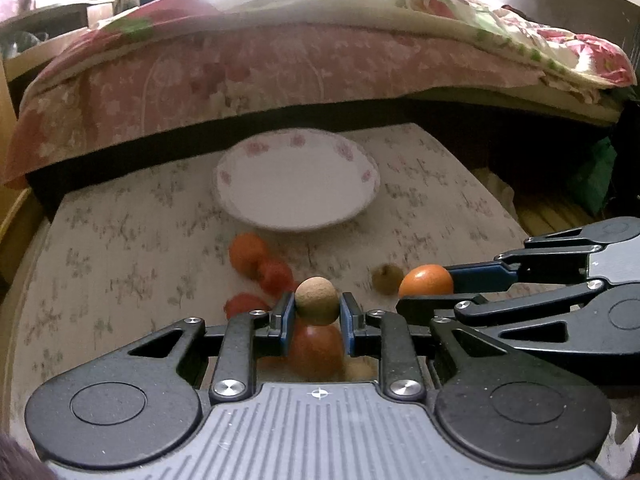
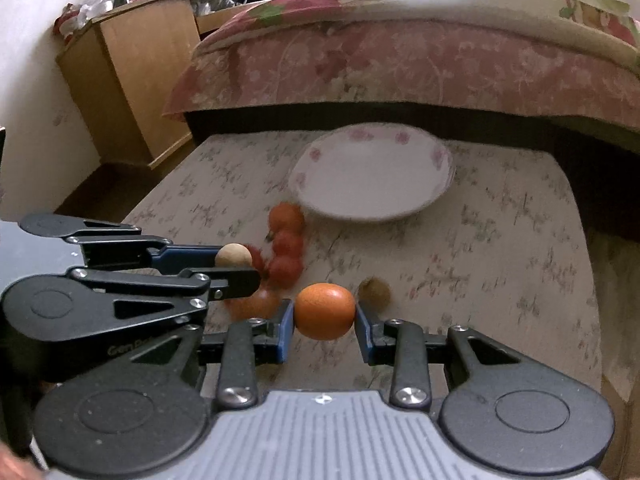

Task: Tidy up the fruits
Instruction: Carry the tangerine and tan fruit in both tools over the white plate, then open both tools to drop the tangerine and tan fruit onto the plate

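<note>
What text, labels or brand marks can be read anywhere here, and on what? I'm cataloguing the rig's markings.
"GenRo": raised lettering on the black body of the left gripper, seen in the right wrist view; it is cut off and the last letters are uncertain.
No other readable text; the white floral-rimmed plate carries only a pattern.

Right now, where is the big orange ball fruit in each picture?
Left wrist view: the orange fruit sits at the right, pinched in the right tongs that reach in from the side.
Right wrist view: the orange fruit is at lower centre, between the right tongs' fingers.
Shared landmark: the flowered plate lies beyond it in both.
</note>
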The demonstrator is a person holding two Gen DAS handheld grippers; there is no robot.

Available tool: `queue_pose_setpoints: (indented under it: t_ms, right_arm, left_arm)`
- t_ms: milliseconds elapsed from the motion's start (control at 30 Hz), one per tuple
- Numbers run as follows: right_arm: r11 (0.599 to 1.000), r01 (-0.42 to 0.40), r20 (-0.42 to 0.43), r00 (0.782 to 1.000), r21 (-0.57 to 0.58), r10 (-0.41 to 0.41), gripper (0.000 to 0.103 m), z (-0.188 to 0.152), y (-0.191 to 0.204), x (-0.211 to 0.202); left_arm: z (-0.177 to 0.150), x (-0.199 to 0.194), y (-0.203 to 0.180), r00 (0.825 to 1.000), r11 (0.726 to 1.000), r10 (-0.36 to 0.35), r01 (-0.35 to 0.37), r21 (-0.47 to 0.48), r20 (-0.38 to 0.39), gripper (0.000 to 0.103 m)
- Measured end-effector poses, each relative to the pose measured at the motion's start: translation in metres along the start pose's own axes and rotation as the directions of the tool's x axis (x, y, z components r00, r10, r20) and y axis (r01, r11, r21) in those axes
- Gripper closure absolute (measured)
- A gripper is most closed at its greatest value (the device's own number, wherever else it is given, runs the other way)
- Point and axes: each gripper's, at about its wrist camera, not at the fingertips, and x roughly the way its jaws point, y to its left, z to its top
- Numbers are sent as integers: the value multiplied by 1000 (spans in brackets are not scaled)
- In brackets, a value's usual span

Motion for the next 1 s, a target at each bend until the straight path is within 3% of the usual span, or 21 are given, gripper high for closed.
queue_pose_setpoints:
  t_ms: [467,1000]
  right_arm:
    - [999,32,53,998,-22,-31,70,49,-33,50]
    - [995,56,70,996,-81,-50,69,59,-40,85]
  left_arm:
    - [49,58,17,1000,1000,19,-19,6,21,74]
    - [55,90,32,999,999,39,-39,-14,-10,73]
